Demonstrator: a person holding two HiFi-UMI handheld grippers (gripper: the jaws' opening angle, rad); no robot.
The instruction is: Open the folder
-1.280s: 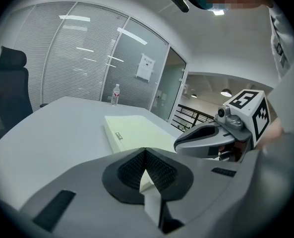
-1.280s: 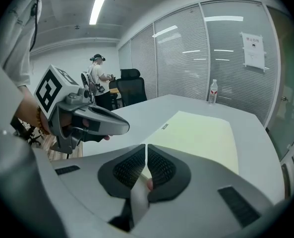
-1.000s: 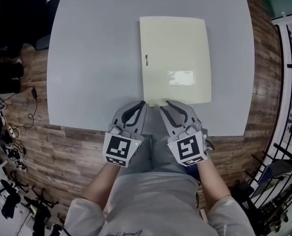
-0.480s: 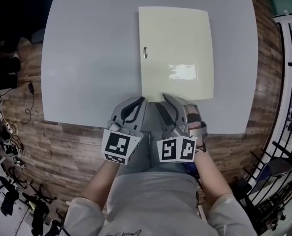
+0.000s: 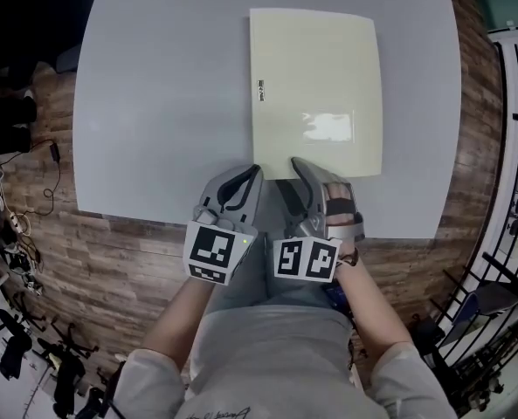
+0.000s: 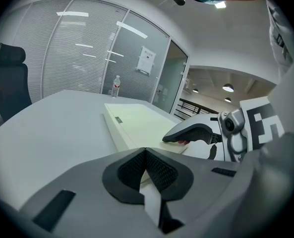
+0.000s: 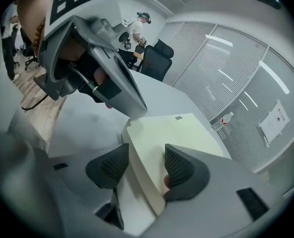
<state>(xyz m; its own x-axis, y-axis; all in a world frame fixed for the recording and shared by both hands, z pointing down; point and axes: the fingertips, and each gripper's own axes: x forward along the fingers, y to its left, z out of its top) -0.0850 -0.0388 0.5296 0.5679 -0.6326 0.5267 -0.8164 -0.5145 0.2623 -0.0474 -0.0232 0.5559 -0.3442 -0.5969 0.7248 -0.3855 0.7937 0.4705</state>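
Note:
A closed pale yellow folder lies flat on the grey table, its spine with a small label on the left. My left gripper is shut, its tips at the folder's near left corner; nothing shows between its pads. My right gripper is rolled onto its side at the folder's near edge. Its jaws have just been opening and stand open, astride that edge, one pad over the cover and one on the table side, neither pressing.
A water bottle stands at the table's far end. An office chair sits at the far left, with glass walls and blinds behind. A black railing runs along the right. Wooden floor surrounds the table.
My right gripper has rolled onto its side, sunk slightly toward the folder's near edge, and its jaws have spread apart. The left gripper and the folder have stayed put.

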